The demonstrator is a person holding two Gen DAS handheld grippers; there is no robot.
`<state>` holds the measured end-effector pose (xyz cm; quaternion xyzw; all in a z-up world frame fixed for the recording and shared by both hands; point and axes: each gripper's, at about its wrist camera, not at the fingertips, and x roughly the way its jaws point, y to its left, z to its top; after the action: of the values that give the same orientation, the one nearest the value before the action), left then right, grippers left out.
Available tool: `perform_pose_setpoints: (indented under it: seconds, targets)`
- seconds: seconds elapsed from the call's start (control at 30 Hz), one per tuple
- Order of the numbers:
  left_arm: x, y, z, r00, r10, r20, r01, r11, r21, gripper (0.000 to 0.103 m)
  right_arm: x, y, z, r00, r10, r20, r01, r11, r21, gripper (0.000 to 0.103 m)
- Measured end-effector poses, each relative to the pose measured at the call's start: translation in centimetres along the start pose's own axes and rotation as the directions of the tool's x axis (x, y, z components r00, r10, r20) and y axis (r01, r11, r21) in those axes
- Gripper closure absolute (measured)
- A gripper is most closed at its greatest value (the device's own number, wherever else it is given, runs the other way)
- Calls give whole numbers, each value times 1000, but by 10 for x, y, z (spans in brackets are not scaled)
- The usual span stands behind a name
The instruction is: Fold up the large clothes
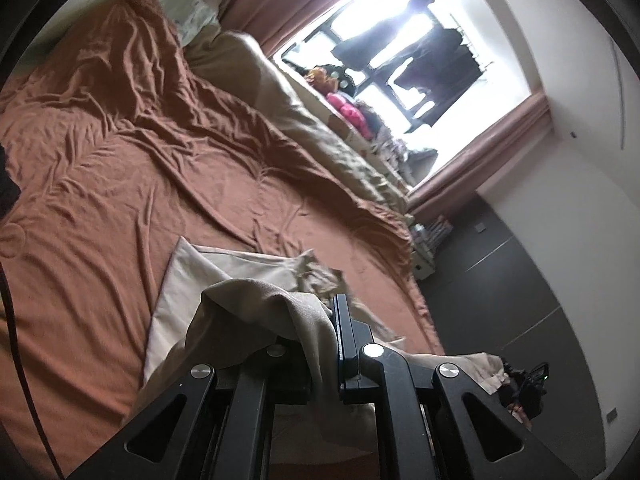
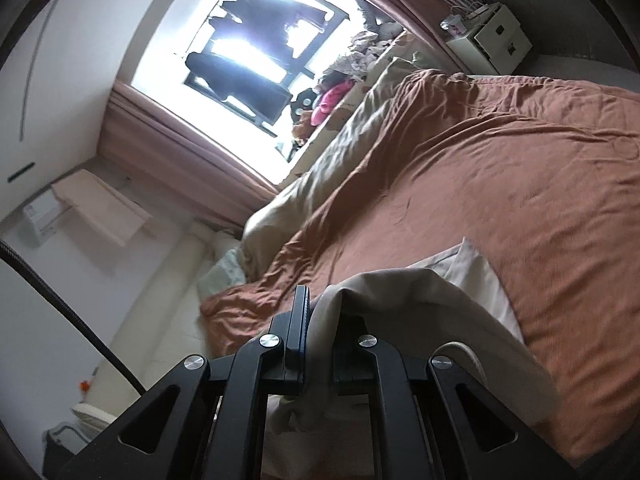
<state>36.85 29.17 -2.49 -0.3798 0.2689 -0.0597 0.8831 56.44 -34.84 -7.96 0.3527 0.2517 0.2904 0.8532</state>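
Observation:
A large beige garment [image 1: 192, 280] lies partly spread on a bed with a rust-brown cover [image 1: 120, 160]. My left gripper [image 1: 328, 320] is shut on a bunched fold of the garment, which drapes over the left finger and hides it; the right finger [image 1: 344, 328] shows. In the right wrist view my right gripper [image 2: 320, 316] is shut on another part of the same beige garment [image 2: 440, 296]. That cloth hangs over the right side of the gripper, and its flat end rests on the brown cover [image 2: 500, 160].
A bright window [image 1: 400, 40] with pink curtains and dark hanging clothes stands beyond the bed. A beige quilt [image 1: 248, 76] and clutter line the window side. A white cabinet [image 2: 492, 36] sits by the bed's far corner. Dark floor [image 1: 500, 280] lies past the bed's edge.

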Motion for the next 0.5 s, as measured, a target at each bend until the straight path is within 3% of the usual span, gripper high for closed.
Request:
perform_pose_setpoints:
  seconds: [0.5]
  targets:
    - [118, 53, 20, 985, 119, -126, -120, 993, -2, 94, 62, -8, -4, 988, -141, -56, 142, 990, 20, 97]
